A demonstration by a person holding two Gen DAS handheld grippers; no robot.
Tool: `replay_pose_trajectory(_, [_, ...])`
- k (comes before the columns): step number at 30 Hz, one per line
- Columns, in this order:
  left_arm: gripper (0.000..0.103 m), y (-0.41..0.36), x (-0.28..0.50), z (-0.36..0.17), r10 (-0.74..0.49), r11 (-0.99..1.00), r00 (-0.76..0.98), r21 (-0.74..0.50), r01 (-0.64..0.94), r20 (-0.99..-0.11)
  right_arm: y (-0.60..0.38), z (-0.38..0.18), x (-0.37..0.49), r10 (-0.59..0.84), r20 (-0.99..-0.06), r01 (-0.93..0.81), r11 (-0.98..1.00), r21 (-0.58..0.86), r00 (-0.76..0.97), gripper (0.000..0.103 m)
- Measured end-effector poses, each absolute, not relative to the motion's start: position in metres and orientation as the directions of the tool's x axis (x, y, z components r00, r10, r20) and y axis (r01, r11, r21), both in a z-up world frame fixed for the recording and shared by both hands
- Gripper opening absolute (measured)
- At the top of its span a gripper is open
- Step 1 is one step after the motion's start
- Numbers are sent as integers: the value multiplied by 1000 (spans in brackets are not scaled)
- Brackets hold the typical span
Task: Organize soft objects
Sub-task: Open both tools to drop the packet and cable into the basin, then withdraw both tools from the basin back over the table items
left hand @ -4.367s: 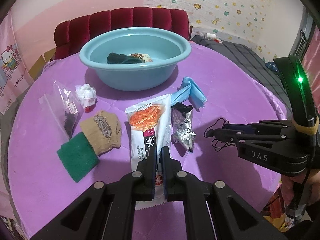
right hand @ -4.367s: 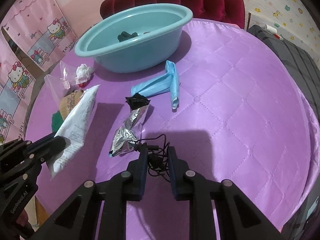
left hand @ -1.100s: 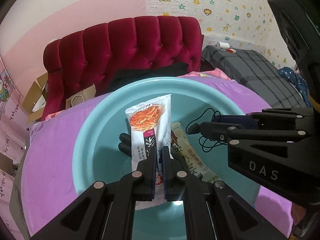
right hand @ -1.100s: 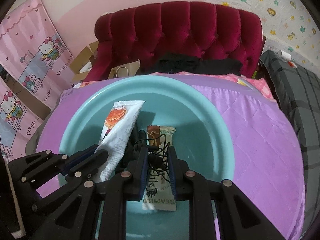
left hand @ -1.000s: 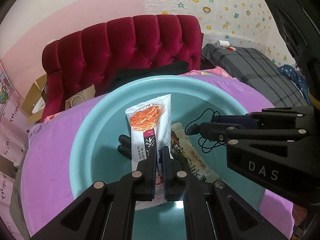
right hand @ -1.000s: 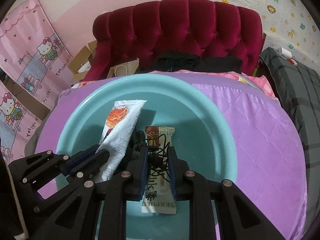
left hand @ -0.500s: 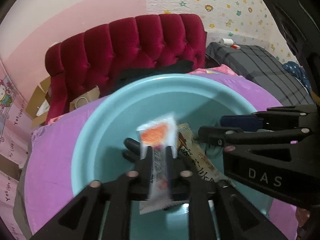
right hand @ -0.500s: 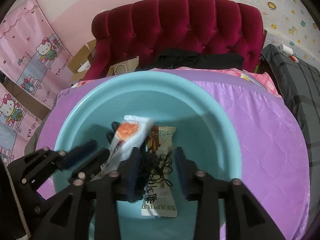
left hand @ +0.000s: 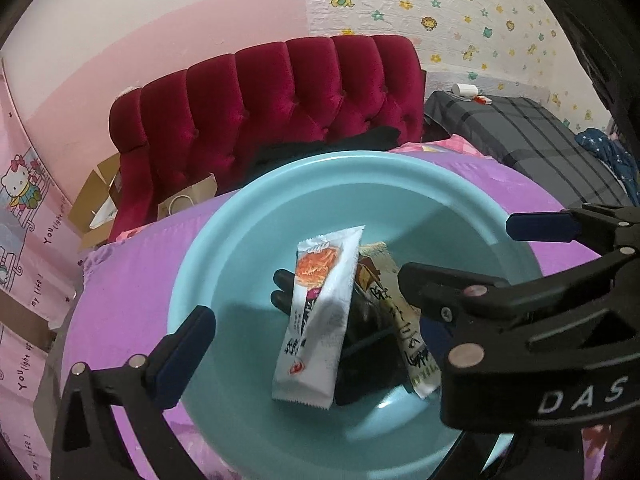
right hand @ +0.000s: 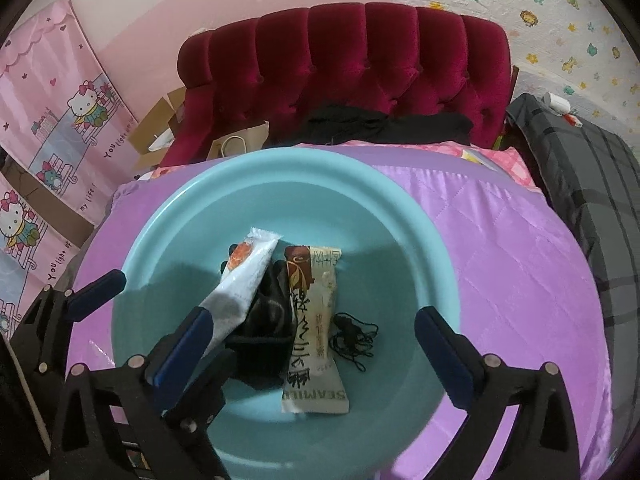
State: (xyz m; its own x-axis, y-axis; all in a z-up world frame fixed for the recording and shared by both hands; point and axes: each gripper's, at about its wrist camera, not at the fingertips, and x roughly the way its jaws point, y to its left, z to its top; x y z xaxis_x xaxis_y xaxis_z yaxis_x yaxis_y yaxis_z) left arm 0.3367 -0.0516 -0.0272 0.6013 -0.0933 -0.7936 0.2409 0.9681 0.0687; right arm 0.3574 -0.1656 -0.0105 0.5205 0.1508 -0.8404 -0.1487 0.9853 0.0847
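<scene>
A light blue basin [left hand: 240, 232] [right hand: 400, 216] stands on the purple table. Inside lie a white snack packet with an orange picture [left hand: 316, 320] [right hand: 240, 280], a beige and brown snack packet [left hand: 404, 344] [right hand: 316, 320], a dark cloth [right hand: 268, 312] and a tangled black cord [right hand: 356, 336]. My left gripper [left hand: 308, 308] is open above the basin; only its left finger [left hand: 184, 344] shows clearly. My right gripper [right hand: 312, 336] is open and empty above the basin, and it shows in the left wrist view [left hand: 452, 256].
The purple quilted tablecloth [right hand: 500, 248] surrounds the basin. A red tufted sofa [right hand: 344, 72] stands behind the table with black clothes [right hand: 384, 124] on it. A grey plaid bed [right hand: 592, 176] is at the right. Cardboard boxes [left hand: 100, 196] lie at the left.
Both grippers have opened over the basin. The white snack packet has dropped from the left gripper and the black cord from the right gripper; both now lie in the basin.
</scene>
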Motion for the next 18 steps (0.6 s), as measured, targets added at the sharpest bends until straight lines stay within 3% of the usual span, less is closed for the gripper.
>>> replay_pose_trajectory(18, [103,-20,253,-1,-82,979,628,55,195,-774,-160,15,266,130,-824,-136,989,65,551,103])
